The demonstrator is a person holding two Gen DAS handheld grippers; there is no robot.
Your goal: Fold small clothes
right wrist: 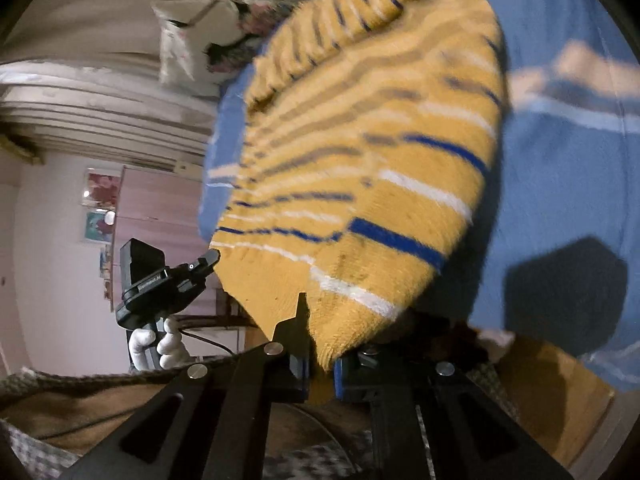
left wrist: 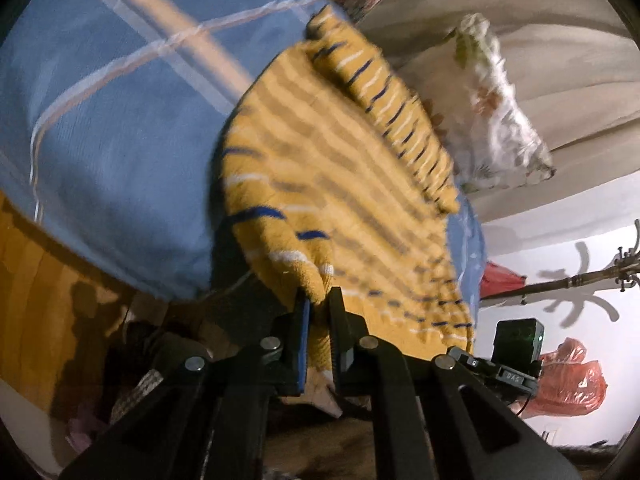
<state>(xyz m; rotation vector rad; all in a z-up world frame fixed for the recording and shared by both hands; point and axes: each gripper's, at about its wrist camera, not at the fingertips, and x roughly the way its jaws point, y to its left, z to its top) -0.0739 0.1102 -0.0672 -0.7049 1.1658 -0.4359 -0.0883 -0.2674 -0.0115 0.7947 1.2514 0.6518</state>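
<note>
Nearest the lens, black fingers of the left gripper (left wrist: pixel 318 304), nearly closed, pinching a hem corner of the yellow striped garment (left wrist: pixel 340 184). Same in the other view: right gripper (right wrist: pixel 320 320) clamped tight on the hem's other corner, cloth bunched between the blue pads (right wrist: pixel 339 380). Garment lifted by both corners at its lower edge, draped away from the fingers over the blue sheet (left wrist: pixel 112 152), a sleeve or folded part lying across its far end. Blue and white stripes across the knit; edges blurred.

Around the garment, open blue sheet to one side, crossed by pale lines; the other side ends soon at the sheet's edge. A gripper-shaped shadow (right wrist: pixel 564 292) on the sheet beside the garment.

Left gripper also seen from the right wrist view (right wrist: pixel 168 284), level with the hem, held in a white-gloved hand (right wrist: pixel 160 346), cable trailing below.

Beyond the garment's far end, a floral pillow (left wrist: pixel 496 112) and beige bedding (left wrist: pixel 540 40). Past the sheet's edge, a coat stand (left wrist: pixel 580 280), red plastic bags (left wrist: pixel 568 376), pink wall with pictures (right wrist: pixel 100 188).
</note>
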